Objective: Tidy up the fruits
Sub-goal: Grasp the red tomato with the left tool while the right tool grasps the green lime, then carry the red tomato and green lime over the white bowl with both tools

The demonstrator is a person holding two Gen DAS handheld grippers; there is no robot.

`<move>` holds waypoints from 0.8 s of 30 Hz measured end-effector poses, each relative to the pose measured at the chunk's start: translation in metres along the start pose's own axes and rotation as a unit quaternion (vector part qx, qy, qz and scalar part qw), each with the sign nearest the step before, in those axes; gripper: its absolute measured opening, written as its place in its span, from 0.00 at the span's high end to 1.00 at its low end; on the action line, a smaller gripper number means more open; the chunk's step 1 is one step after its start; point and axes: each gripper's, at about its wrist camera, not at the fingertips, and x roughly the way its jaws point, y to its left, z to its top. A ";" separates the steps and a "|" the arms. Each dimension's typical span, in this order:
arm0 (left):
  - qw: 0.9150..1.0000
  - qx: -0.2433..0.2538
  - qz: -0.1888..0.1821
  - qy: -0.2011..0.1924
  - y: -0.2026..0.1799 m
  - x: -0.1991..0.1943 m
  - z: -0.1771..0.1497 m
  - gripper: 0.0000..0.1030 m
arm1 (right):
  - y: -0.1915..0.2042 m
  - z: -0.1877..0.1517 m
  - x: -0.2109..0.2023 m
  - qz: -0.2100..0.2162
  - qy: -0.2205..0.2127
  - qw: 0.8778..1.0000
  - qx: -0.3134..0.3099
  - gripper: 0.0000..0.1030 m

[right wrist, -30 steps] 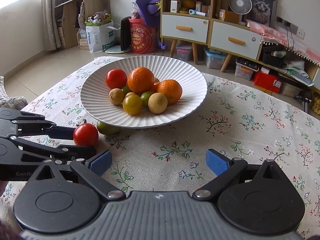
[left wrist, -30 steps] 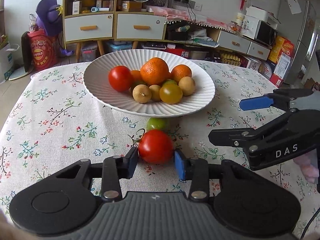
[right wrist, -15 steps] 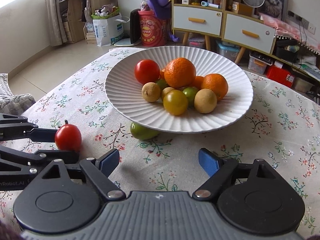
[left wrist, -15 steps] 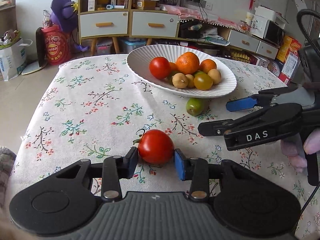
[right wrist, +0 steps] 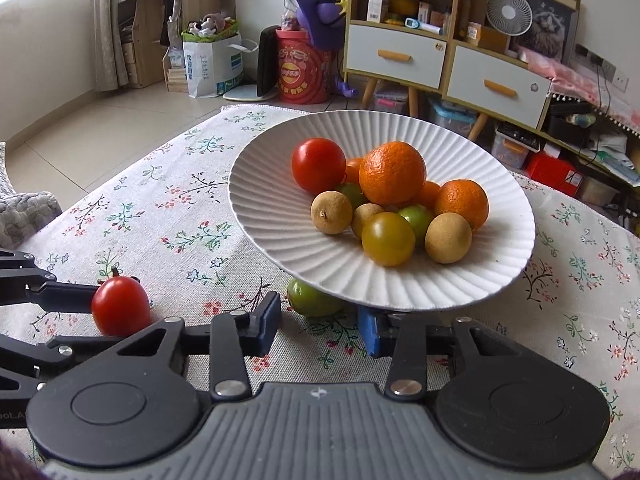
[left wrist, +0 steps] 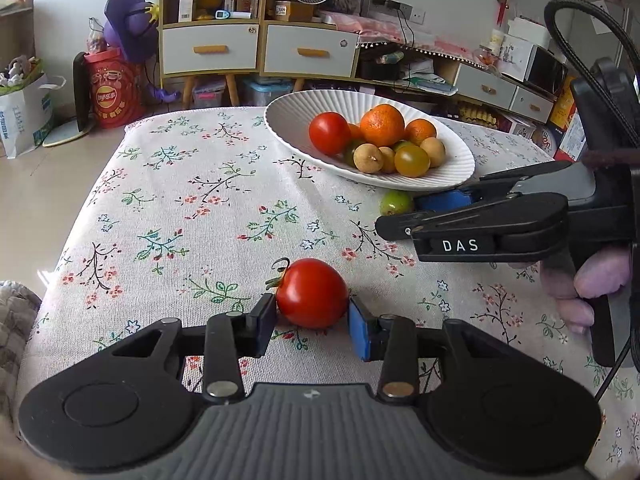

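A: Left tongs (left wrist: pixel 312 316)?
B: Clamped on the red tomato (left wrist: pixel 312 293), between both pads.
A: Right tongs (right wrist: pixel 318 326)?
B: Just been closing around the green fruit (right wrist: pixel 310 300) under the plate (right wrist: pixel 276 236) rim; contact unclear.

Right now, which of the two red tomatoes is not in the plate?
The stemmed red tomato clamped in the left gripper, out over the tablecloth; the other tomato lies in the white plate.

R gripper (right wrist: pixel 318 326) jaws just closing round green fruit (right wrist: pixel 310 300), fruit half under near rim of white plate (right wrist: pixel 280 236); contact unclear. Plate piled w/ oranges, tomato etc. L gripper (right wrist: pixel 60 312) clamps red tomato (right wrist: pixel 120 306) nr tablecloth's (right wrist: pixel 180 208) near-left edge.
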 end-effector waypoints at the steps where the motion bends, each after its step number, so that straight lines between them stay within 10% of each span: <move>1: 1.000 0.000 0.000 0.000 0.000 0.000 0.000 0.68 | -0.001 0.000 0.000 0.001 0.001 1.000 -0.001 0.69; 24: 1.000 -0.024 0.007 0.010 0.001 -0.002 0.004 0.69 | -0.007 -0.012 -0.023 0.042 0.025 0.999 -0.015 0.70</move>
